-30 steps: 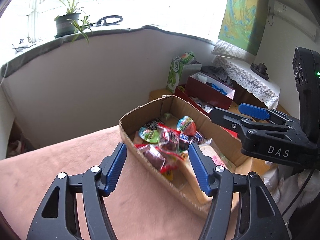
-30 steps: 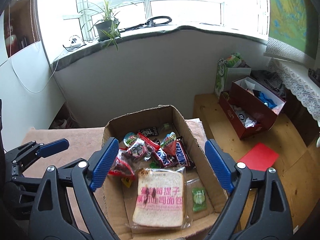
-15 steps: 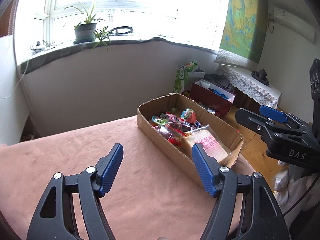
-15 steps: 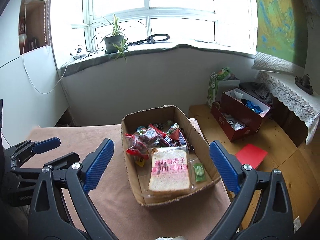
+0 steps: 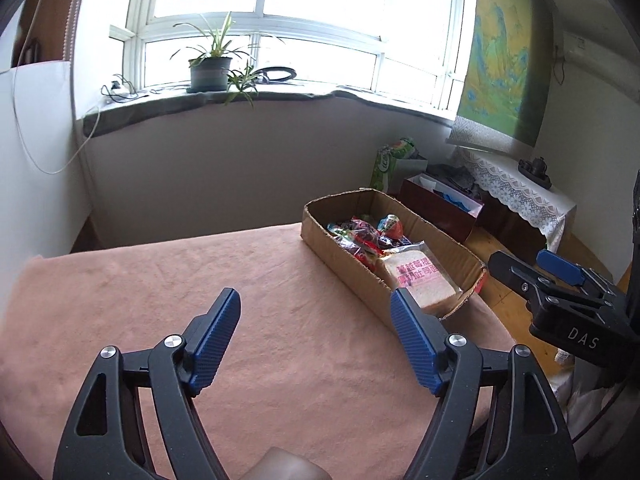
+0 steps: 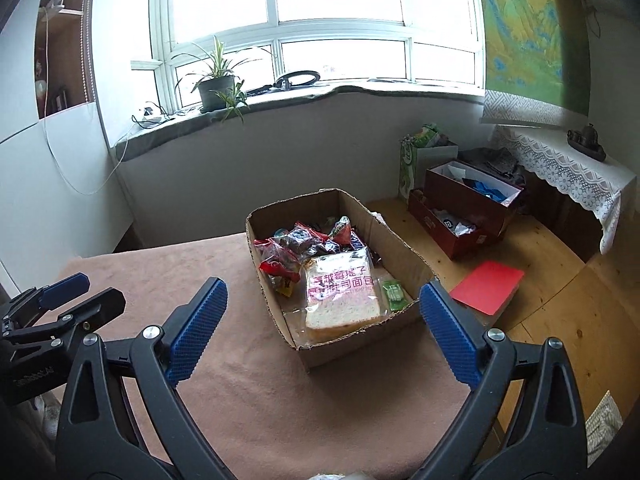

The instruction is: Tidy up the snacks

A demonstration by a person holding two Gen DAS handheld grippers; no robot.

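Snacks fill the cardboard box [image 6: 404, 252] on the table [image 6: 240, 380], bread packet [image 6: 340, 292] nearest, so sorting looks done or paused: the right gripper [image 6: 320, 328] gapes empty, the left gripper [image 5: 316, 336] is opening empty, and any next move means reaching forward again.

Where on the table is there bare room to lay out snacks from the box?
The pink tablecloth is bare left of the brown cardboard box, back to the table's far edge, and in front of the box. Inside, the far end is crowded with wrapped snacks; the bagged bread slice fills the near end.
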